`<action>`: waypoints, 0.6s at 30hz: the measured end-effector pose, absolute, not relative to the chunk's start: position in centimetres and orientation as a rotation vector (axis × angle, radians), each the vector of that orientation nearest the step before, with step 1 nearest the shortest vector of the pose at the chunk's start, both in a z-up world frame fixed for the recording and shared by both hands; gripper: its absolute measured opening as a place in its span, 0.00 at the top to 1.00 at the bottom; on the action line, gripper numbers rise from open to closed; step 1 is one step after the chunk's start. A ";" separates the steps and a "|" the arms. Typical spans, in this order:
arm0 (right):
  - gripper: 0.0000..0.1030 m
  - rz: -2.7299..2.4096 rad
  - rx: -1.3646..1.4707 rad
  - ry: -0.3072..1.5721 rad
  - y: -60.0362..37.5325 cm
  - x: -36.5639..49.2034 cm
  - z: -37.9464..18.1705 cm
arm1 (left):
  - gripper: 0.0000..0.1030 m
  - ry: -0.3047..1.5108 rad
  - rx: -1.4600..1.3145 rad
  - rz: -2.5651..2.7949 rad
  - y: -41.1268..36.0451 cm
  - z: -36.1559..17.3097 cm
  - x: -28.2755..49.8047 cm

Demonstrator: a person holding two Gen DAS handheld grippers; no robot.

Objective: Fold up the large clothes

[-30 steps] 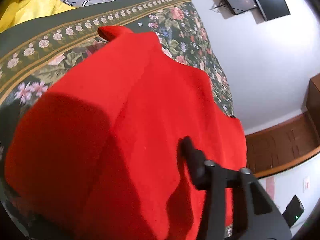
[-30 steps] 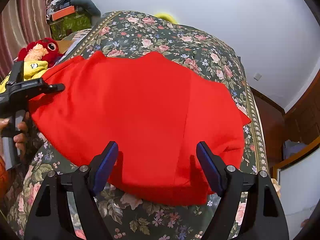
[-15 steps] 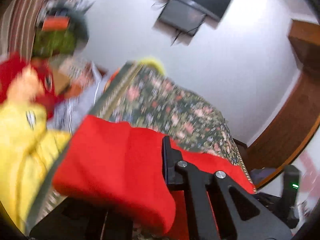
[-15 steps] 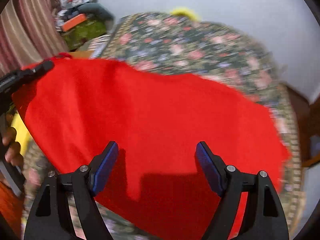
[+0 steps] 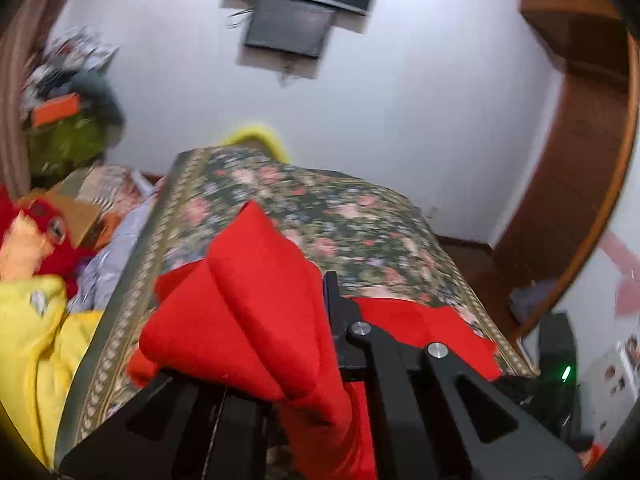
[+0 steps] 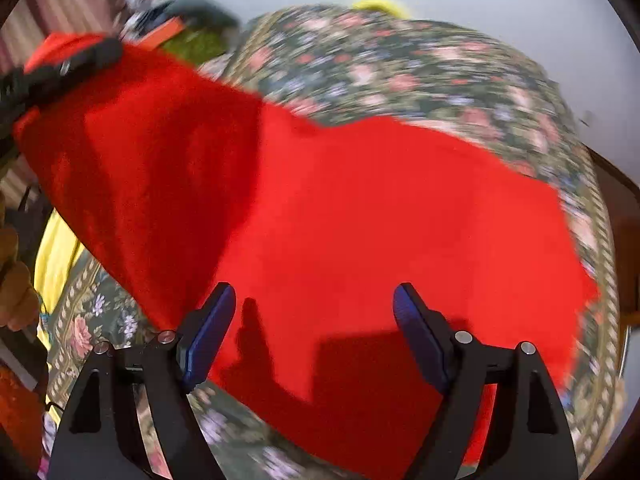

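A large red garment [image 6: 340,220] lies spread over a floral bedspread [image 6: 440,68]. My left gripper [image 5: 296,344] is shut on a bunched corner of the red garment [image 5: 248,304] and holds it lifted above the bed. In the right wrist view the left gripper [image 6: 68,68] shows at the upper left, with the lifted corner hanging from it. My right gripper [image 6: 312,320] is open and empty, with blue pads [image 6: 208,332] hovering over the near edge of the garment.
The floral bedspread [image 5: 360,224] runs toward a white wall with a mounted TV [image 5: 296,12]. Yellow fabric [image 5: 32,344] and a red plush toy [image 5: 36,232] lie at the left. A wooden door frame [image 5: 580,184] is at the right.
My left gripper has raised the garment corner off the bed and swung it toward the right. The garment's left side now hangs up in the air. My right gripper has stayed open.
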State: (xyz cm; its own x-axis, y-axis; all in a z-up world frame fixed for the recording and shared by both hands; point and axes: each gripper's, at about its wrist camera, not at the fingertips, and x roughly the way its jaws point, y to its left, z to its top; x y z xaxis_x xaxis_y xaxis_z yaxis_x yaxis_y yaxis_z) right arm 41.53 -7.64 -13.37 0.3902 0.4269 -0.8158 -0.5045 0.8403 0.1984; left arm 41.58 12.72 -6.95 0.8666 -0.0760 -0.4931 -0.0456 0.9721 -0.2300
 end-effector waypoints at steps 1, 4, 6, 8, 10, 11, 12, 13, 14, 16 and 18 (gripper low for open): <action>0.24 0.560 -0.052 1.004 -9.5 41.7 -13.1 | 0.98 0.525 -0.194 -0.039 10.8 -6.3 42.1; 0.24 0.436 0.019 0.985 -15.9 42.4 -12.2 | 0.98 0.518 -0.113 -0.106 5.6 -5.3 42.5; 0.24 0.320 0.028 0.968 -20.0 42.4 -11.6 | 0.98 0.521 -0.095 -0.160 2.6 -5.4 42.7; 0.24 0.263 0.042 0.958 -22.4 42.3 -10.9 | 0.98 0.554 -0.082 -0.233 -1.0 -6.3 43.0; 0.24 0.221 0.053 0.951 -25.0 41.5 -10.4 | 0.98 0.600 -0.065 -0.295 -4.4 -7.8 43.3; 0.24 0.199 0.051 0.945 -26.2 41.0 -10.3 | 0.98 0.629 -0.058 -0.321 -5.8 -8.7 43.4; 0.24 0.188 0.047 0.943 -26.7 40.7 -10.1 | 0.98 0.664 -0.049 -0.352 -7.4 -9.7 43.6; 0.24 0.172 0.039 0.941 -27.6 40.4 -10.2 | 0.98 0.701 -0.034 -0.381 -8.8 -10.8 43.7; 0.24 0.158 0.030 0.940 -28.1 40.0 -10.4 | 0.98 0.730 -0.019 -0.403 -9.9 -11.8 43.7; 0.24 0.136 0.012 0.949 -29.0 39.5 -11.1 | 0.98 0.789 0.006 -0.432 -11.8 -13.8 43.7; 0.24 0.121 -0.001 0.986 -29.4 39.6 -12.6 | 0.98 0.864 0.017 -0.445 -13.1 -16.1 43.9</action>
